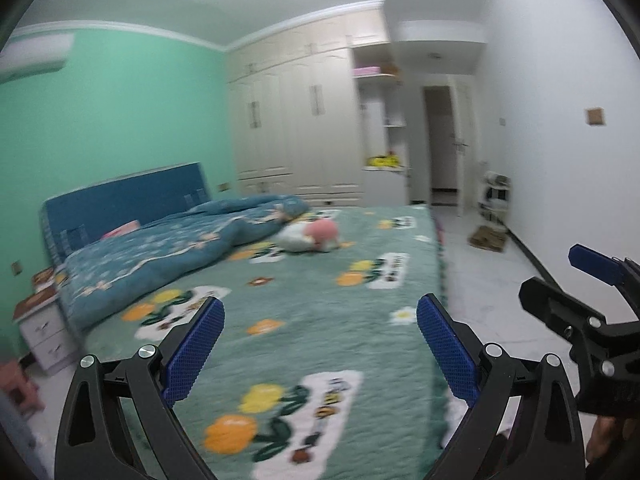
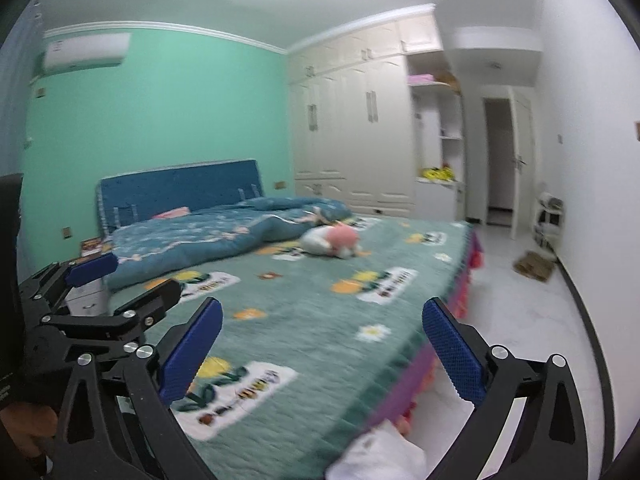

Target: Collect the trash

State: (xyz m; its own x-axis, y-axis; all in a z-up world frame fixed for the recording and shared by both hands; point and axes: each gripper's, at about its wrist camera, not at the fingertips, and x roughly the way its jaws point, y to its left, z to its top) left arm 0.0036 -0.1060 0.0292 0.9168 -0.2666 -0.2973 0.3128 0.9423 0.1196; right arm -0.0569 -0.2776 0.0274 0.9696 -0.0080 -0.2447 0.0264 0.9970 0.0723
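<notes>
A bed (image 1: 312, 320) fills the room's centre, headboard (image 1: 128, 196) against the left wall. A quilt (image 1: 168, 248) lies bunched at its head, a plush toy (image 1: 312, 236) just beside it. Wardrobes (image 1: 296, 128) stand behind; a nightstand (image 1: 44, 328) sits left of the bed, a doorway (image 1: 442, 140) far right.

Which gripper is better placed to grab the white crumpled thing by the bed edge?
Right, likely: the white crumpled thing lies just below the open right gripper; the left gripper points over the bed.
</notes>
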